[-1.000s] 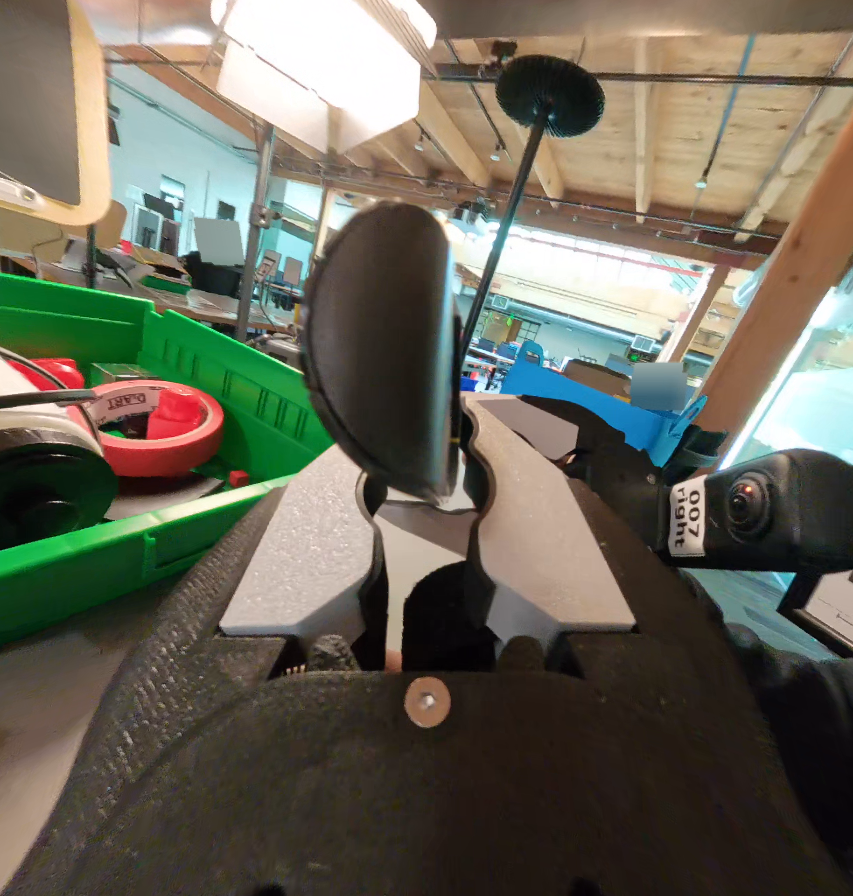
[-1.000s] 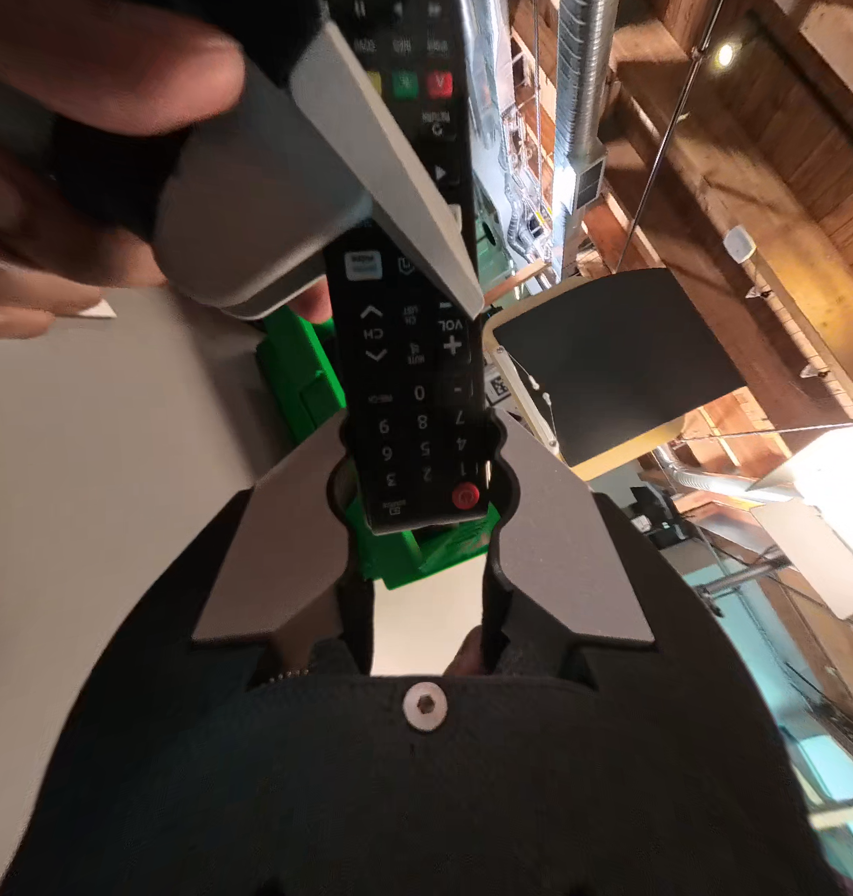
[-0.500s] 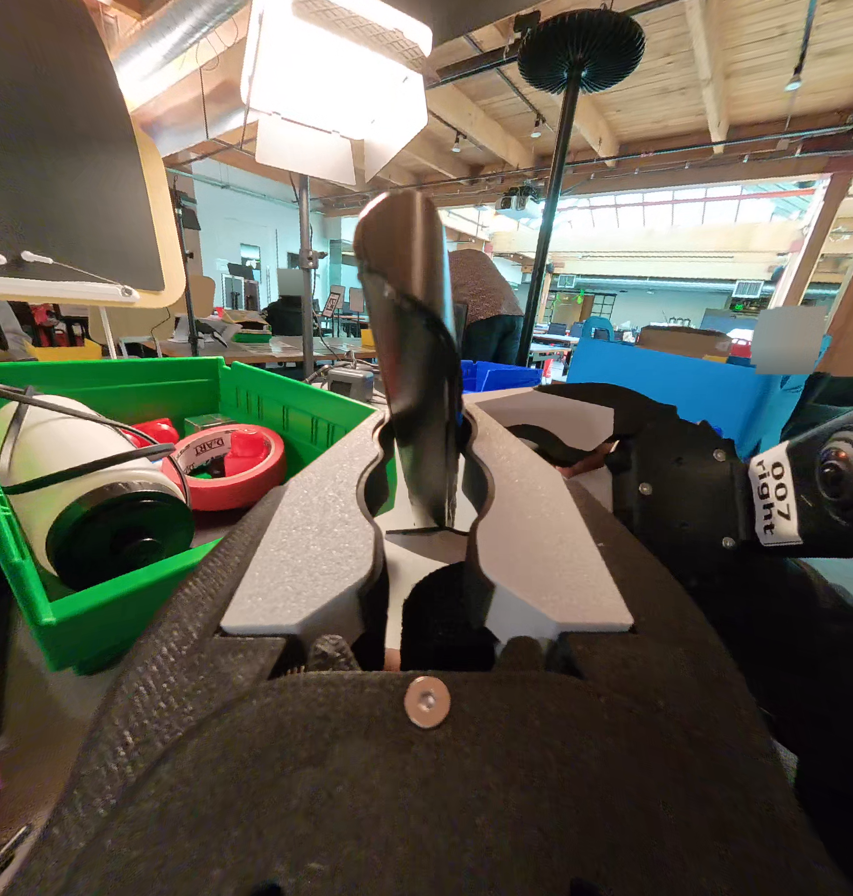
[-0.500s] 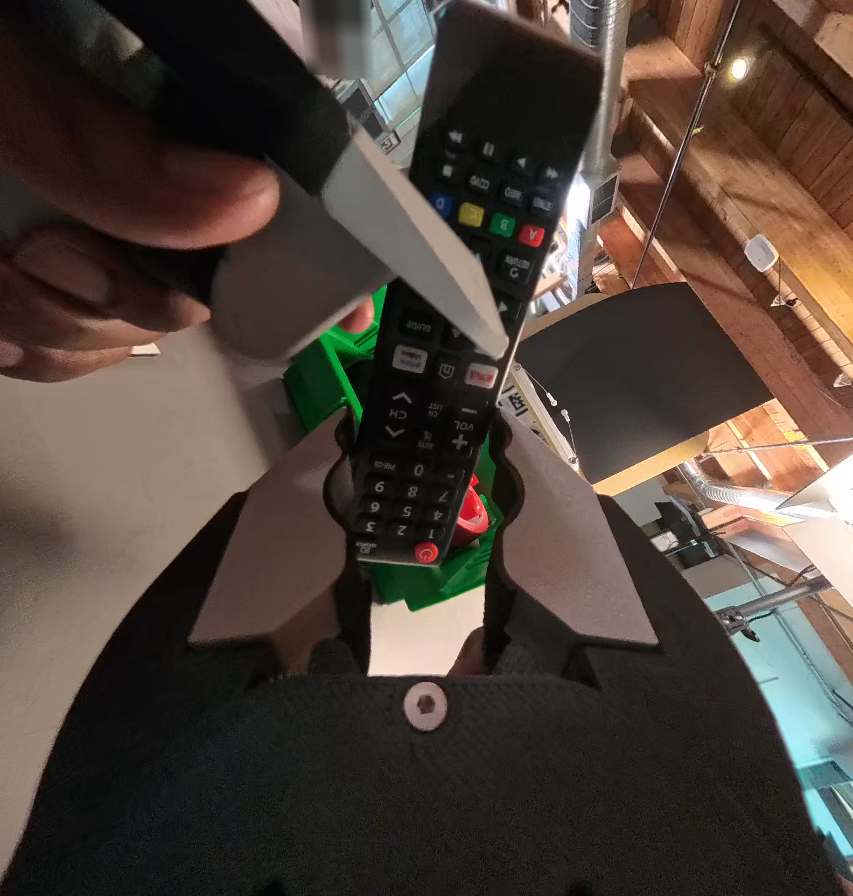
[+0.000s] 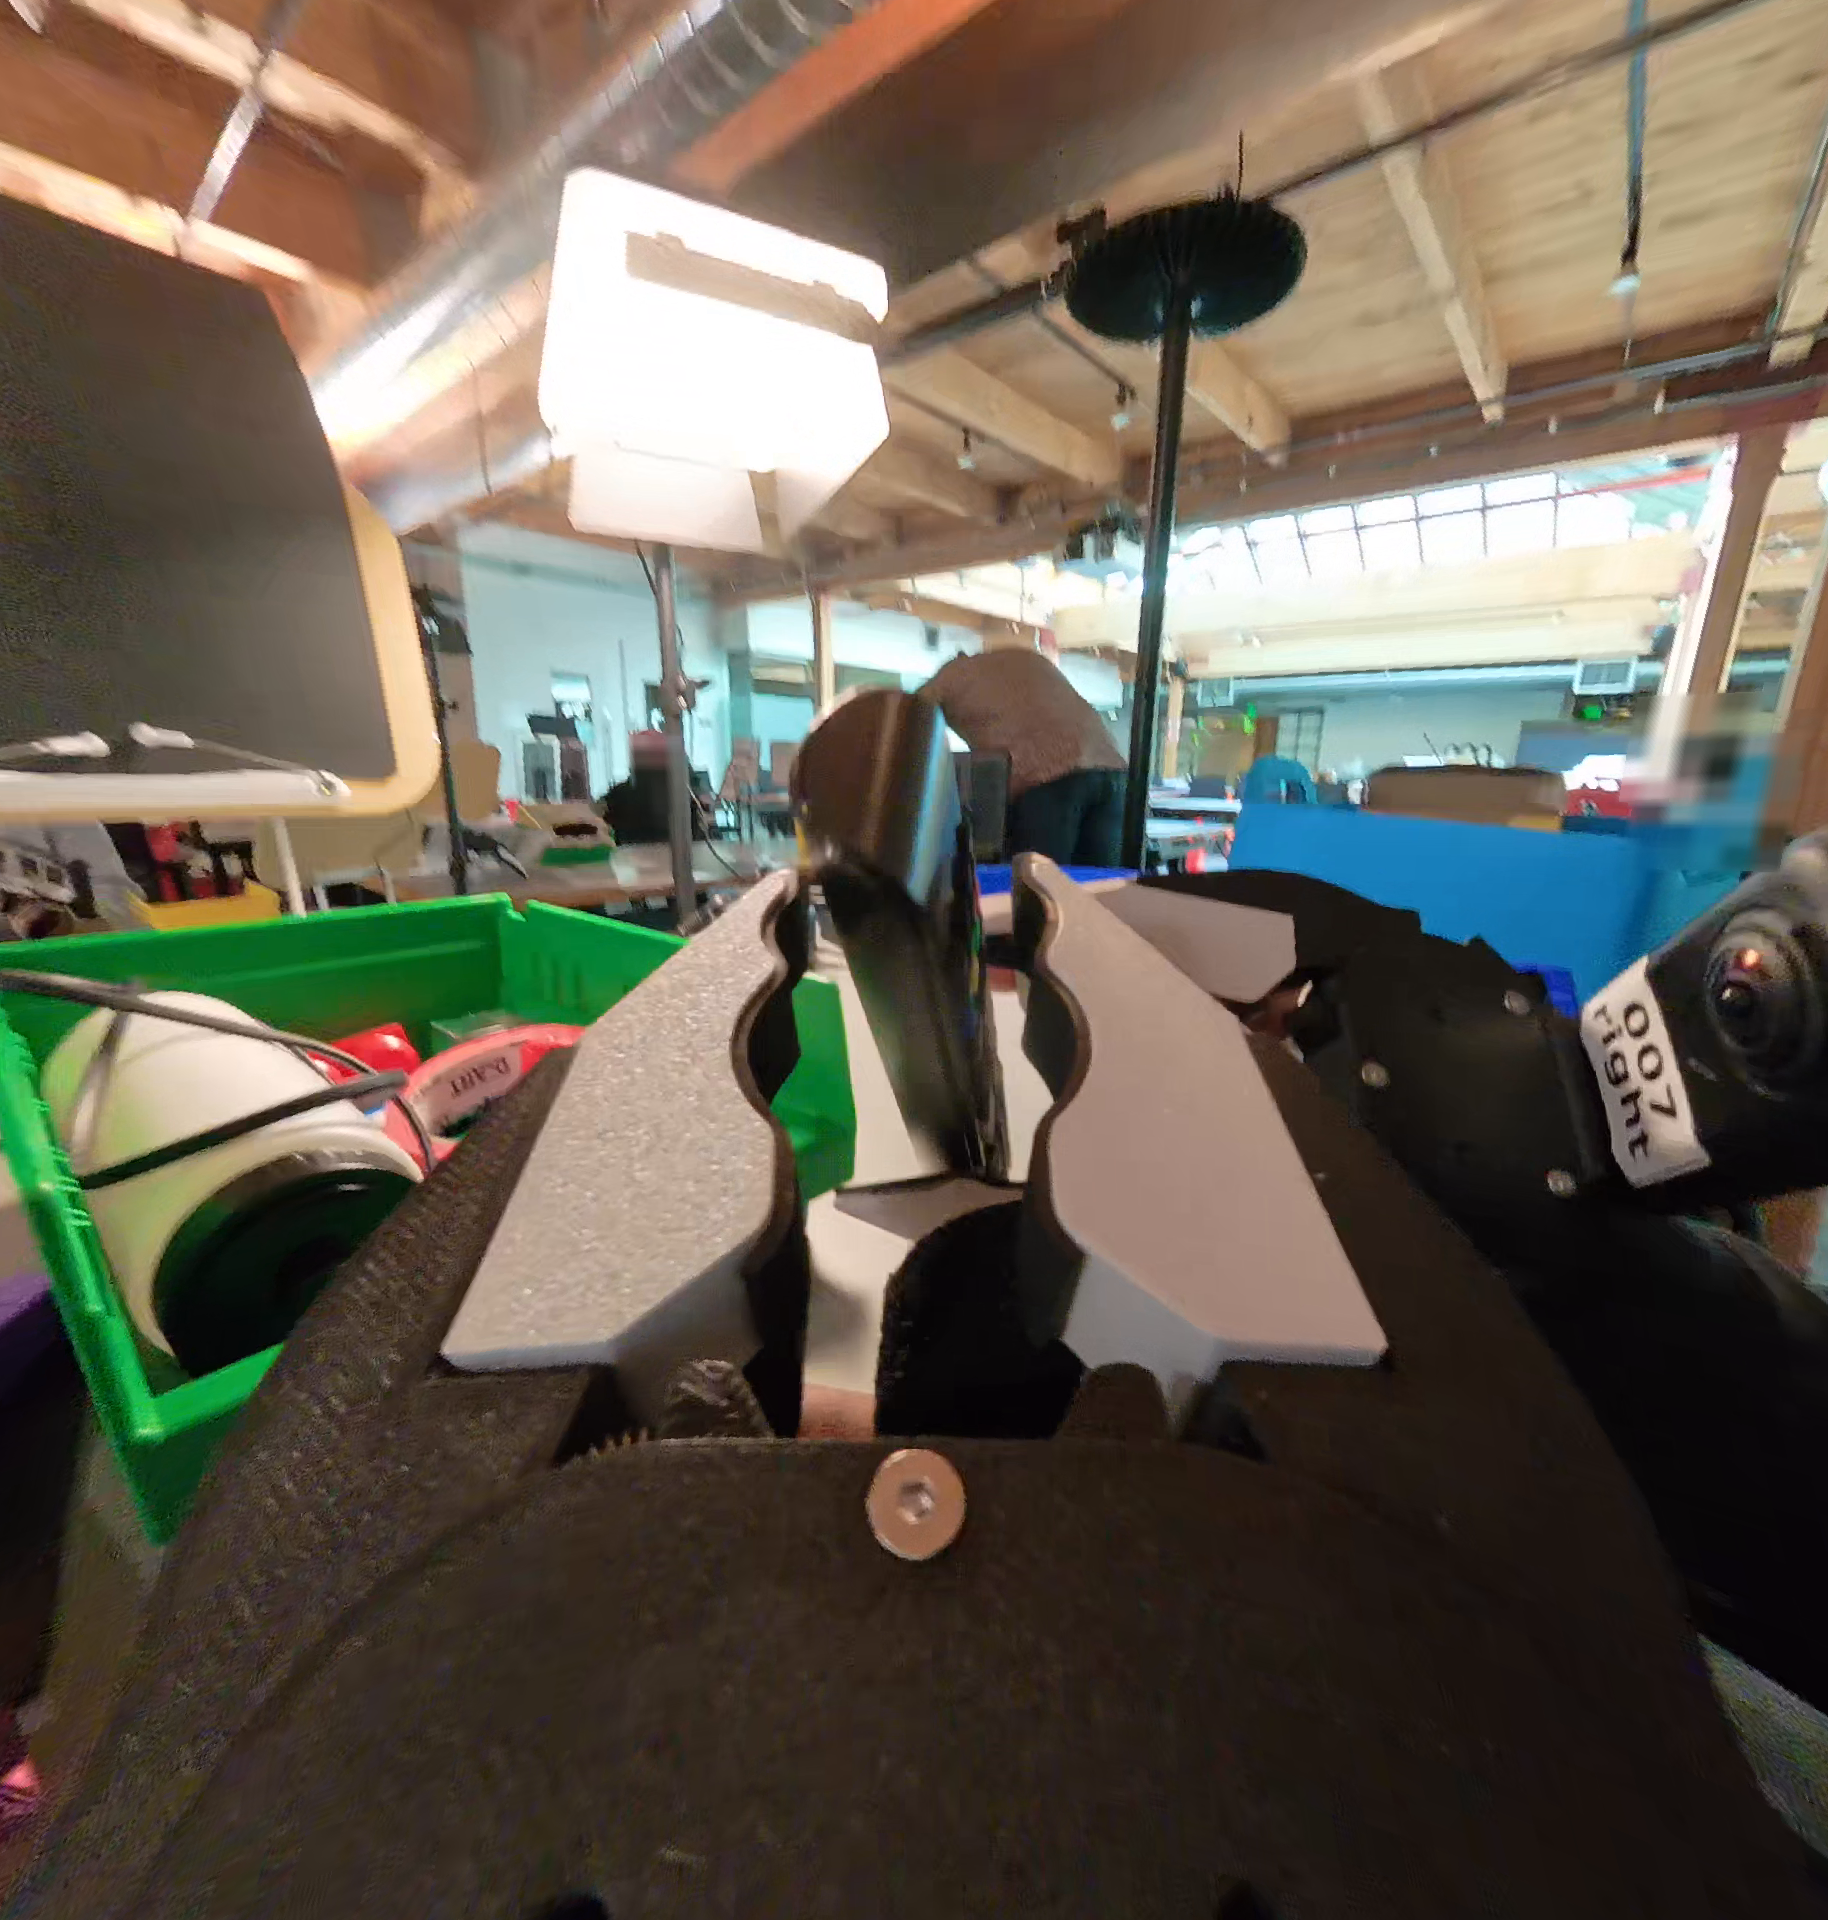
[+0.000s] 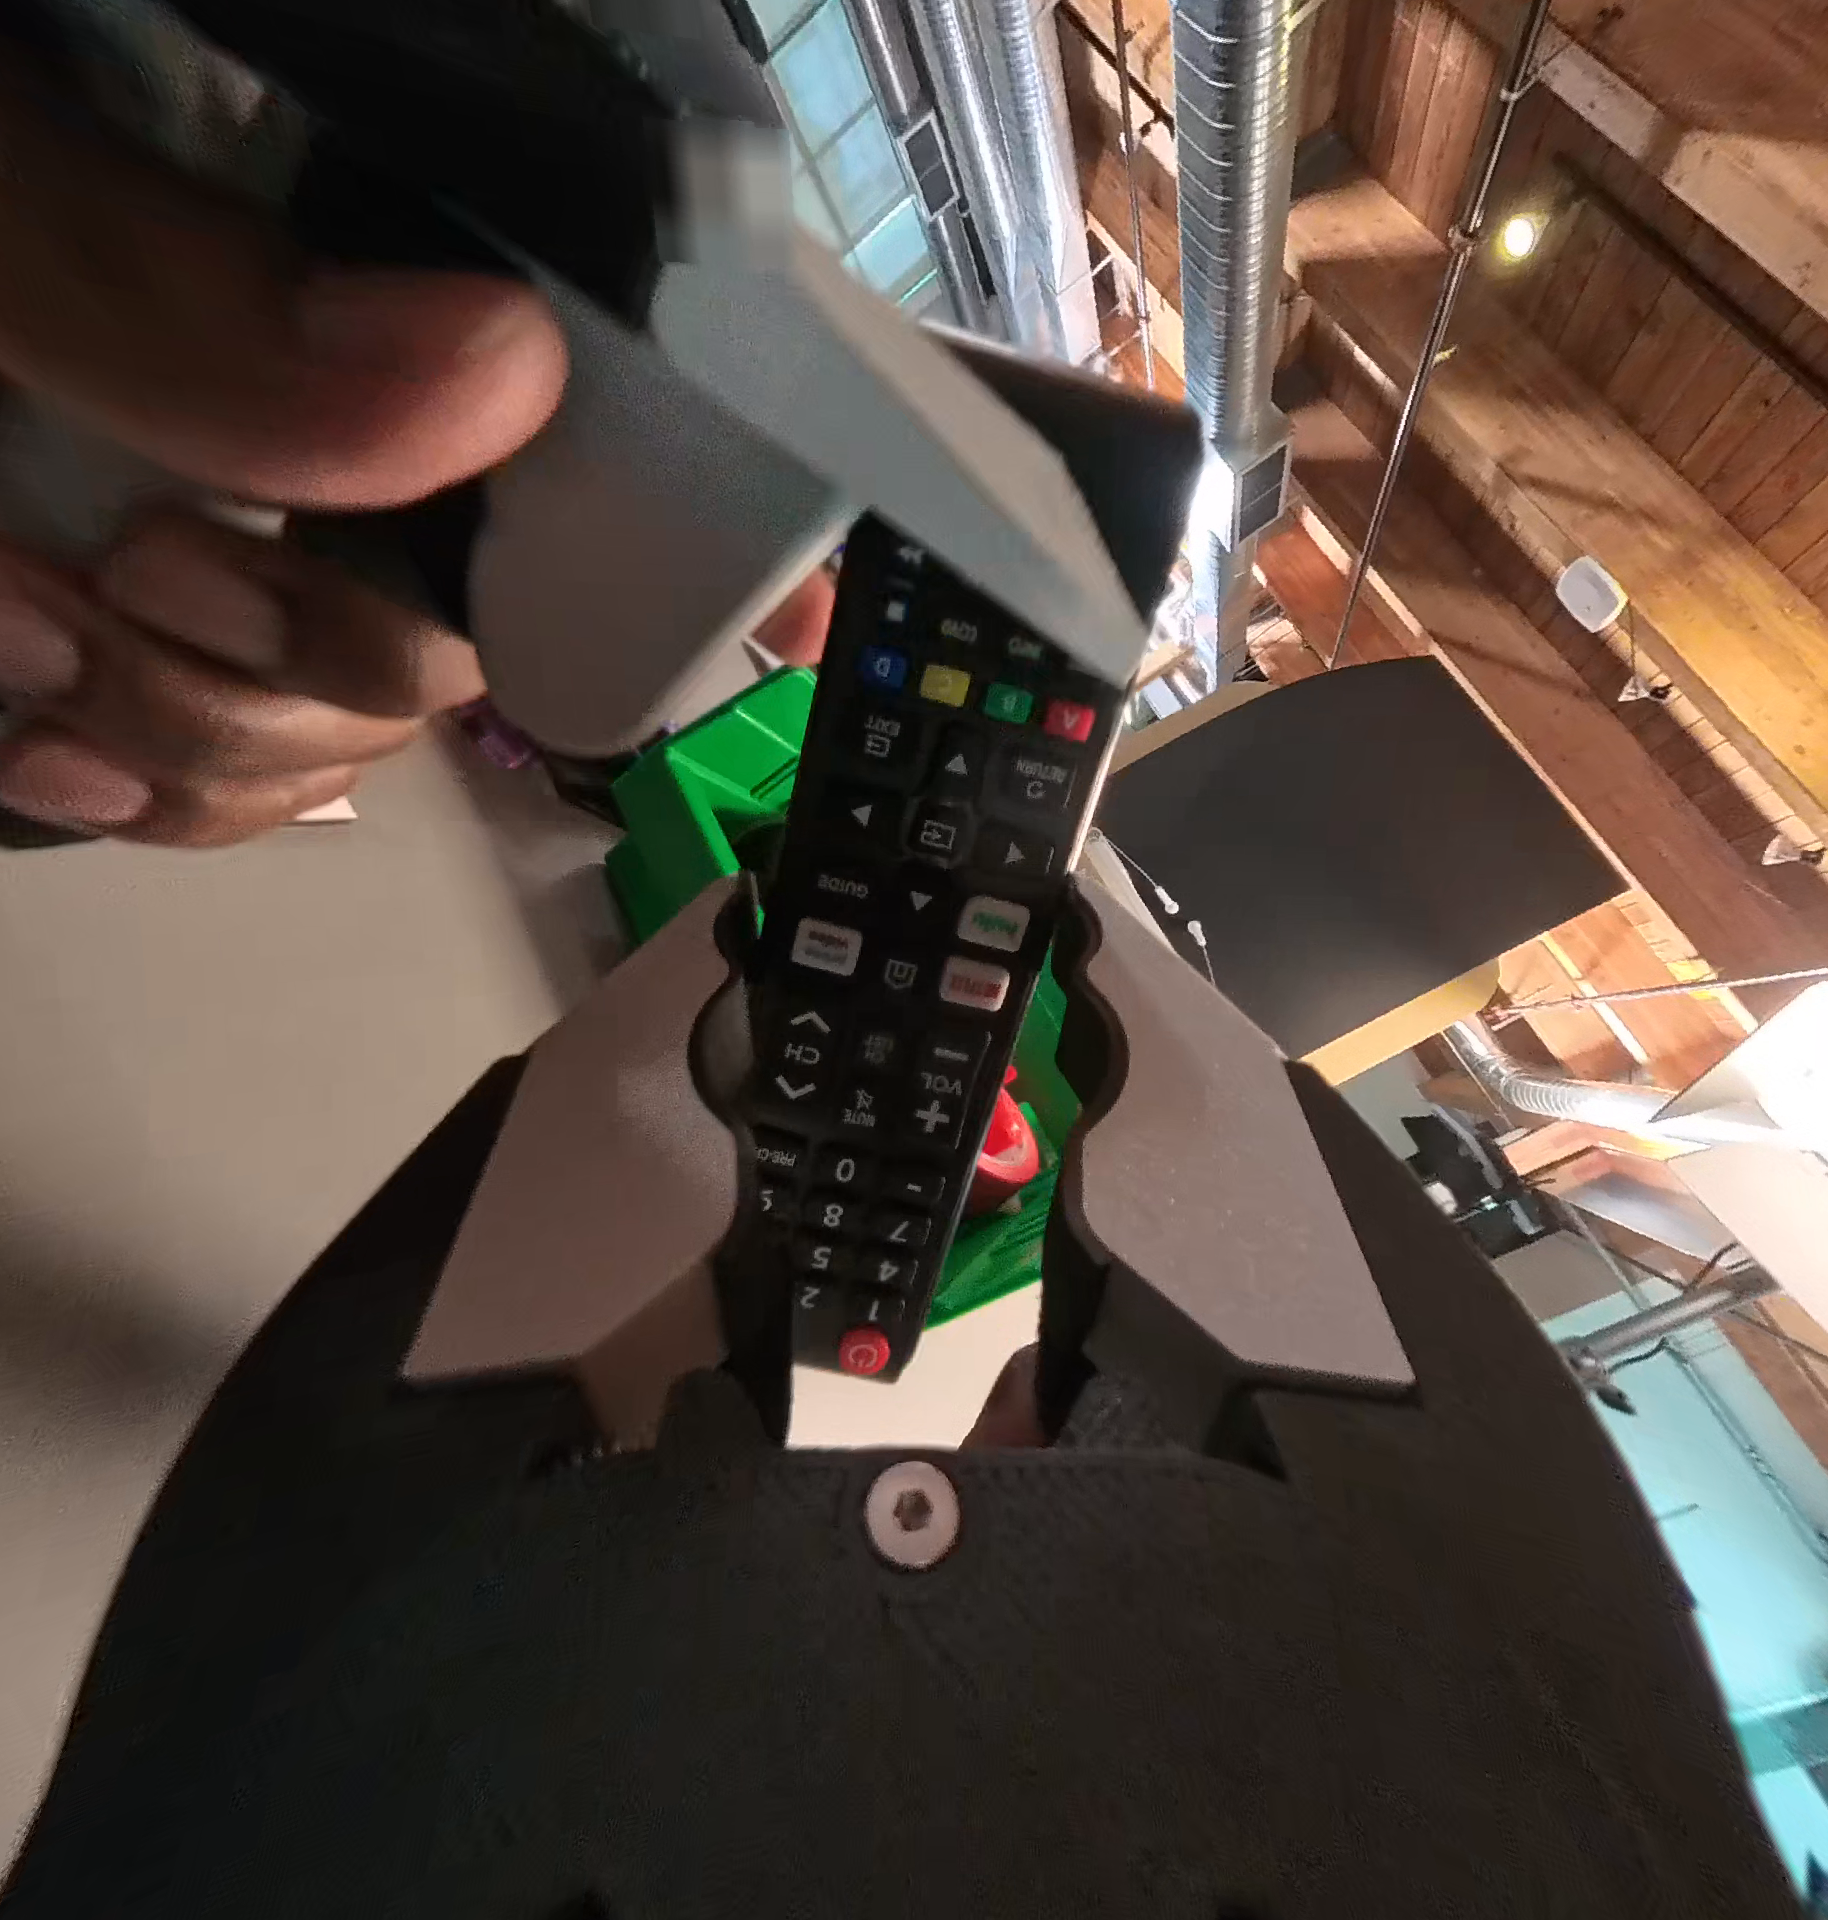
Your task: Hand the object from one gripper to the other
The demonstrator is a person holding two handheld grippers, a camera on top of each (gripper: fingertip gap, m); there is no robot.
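A black remote control (image 5: 905, 966) with coloured buttons (image 6: 889, 1049) stands up between both grippers. My right gripper (image 6: 905, 899) is shut on its lower, number-pad half, with the fingers pressed against both long edges. My left gripper (image 5: 905, 894) is open. Its grey fingers (image 5: 661, 1122) stand on either side of the remote's thin edge, with a gap on each side. In the right wrist view a left finger (image 6: 889, 468) covers the remote's top end, with a person's hand (image 6: 214, 343) behind it. The right gripper's body (image 5: 1461, 1060) comes in from the right.
A green bin (image 5: 390, 935) at the left holds a white roll (image 5: 214, 1122) and red tape (image 5: 474, 1070). A blue bin (image 5: 1409, 883) is behind on the right. A lamp panel (image 5: 712, 353) and a black pole (image 5: 1159, 623) stand behind. The grey tabletop (image 6: 214, 1039) lies below. The grippers' ends are close to 5 centimetres from one another.
My left gripper's jaws have opened away from the remote. The remote has gone deeper between my right gripper's fingers, and both grippers have tilted.
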